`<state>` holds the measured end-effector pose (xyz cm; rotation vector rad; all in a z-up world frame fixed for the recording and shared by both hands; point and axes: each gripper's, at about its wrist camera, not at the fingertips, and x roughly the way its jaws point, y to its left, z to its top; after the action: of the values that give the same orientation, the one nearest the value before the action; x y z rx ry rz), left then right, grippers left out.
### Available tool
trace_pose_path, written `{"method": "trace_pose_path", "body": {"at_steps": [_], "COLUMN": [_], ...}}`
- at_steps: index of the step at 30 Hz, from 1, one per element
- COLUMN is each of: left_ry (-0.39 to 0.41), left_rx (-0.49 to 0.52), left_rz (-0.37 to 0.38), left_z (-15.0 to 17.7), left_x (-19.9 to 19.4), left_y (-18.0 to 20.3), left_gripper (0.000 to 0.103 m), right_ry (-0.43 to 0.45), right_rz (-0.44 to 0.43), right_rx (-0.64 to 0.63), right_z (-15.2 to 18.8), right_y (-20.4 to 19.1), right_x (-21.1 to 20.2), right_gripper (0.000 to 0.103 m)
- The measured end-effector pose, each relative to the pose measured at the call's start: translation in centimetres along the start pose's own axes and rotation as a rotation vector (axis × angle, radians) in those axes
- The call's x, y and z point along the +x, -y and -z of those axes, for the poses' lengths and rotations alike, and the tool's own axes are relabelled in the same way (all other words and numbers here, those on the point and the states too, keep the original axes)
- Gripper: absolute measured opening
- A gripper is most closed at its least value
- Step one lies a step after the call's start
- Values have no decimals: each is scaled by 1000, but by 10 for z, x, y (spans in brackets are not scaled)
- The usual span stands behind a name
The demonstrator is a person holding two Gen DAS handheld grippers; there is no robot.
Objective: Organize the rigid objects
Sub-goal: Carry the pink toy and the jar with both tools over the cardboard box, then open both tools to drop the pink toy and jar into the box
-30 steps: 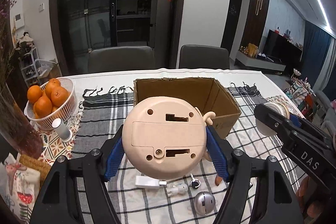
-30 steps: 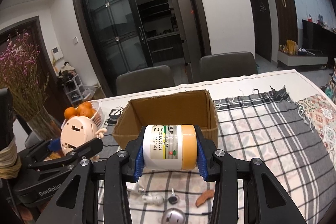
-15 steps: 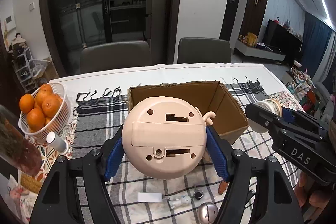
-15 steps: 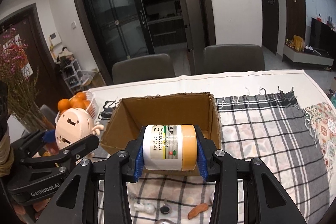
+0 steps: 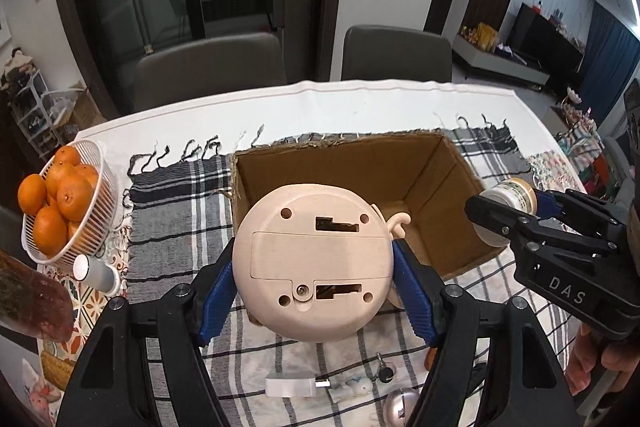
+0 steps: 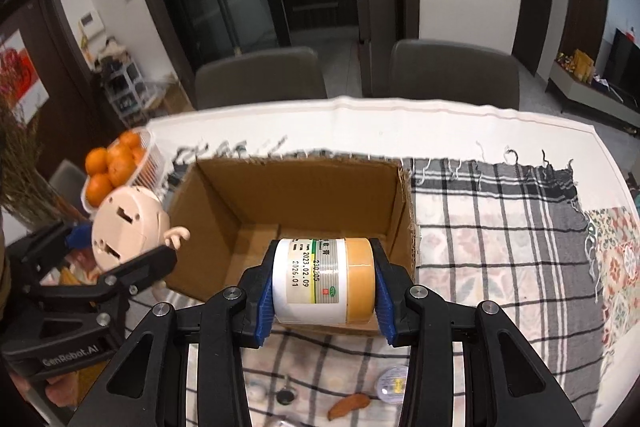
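Table (image 5: 360,99): fills the middle of both views, under a white cover and a checked cloth (image 5: 176,227) that gives the loose pieces a bed to lie on.
Cardboard box (image 5: 448,187): open-topped at the centre of both views, sitting on the cloth; judged to be the collecting place, since both held pieces hang at its near rim.
Left tongs (image 5: 314,287): closed on the round toy (image 5: 314,263), lower centre of the left view, blue pads pinching its two sides so the flat back faces the camera.
Round toy: cream plastic disc, two slots, screw holes, a battery cover and a small curled arm at its right; held above the box's near wall, not yet inside.
Right tongs (image 6: 324,293): clamped on the jar (image 6: 324,281), lower centre of the right view, gripped end to end so it lies sideways.
Jar: white body with a printed date label and a tan lid on the right; it hangs over the near edge of the box.
Fruit basket (image 5: 100,203): left edge of the left view, holding oranges, well apart from the box.
Small pieces: a white adapter (image 5: 290,386) and a silver ball (image 5: 400,401) lie on the cloth at the bottom, seemingly left for sorting.
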<state>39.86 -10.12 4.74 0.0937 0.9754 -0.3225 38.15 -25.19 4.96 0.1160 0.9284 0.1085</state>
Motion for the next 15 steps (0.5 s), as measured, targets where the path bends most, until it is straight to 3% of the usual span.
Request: {"method": "trace_pose_path", "body": {"at_steps": [15], "left_ry": [-135], "left_rx": [16], "left_rz": [-28], "left_z": [-9], "left_x": [51], "left_y": [-1], "left_gripper": [72], "right_ry": [-196], "right_rz": [27], "right_rx": [-80], "right_z": [1], "right_y": [7], "right_x": [52], "right_gripper": [41]}}
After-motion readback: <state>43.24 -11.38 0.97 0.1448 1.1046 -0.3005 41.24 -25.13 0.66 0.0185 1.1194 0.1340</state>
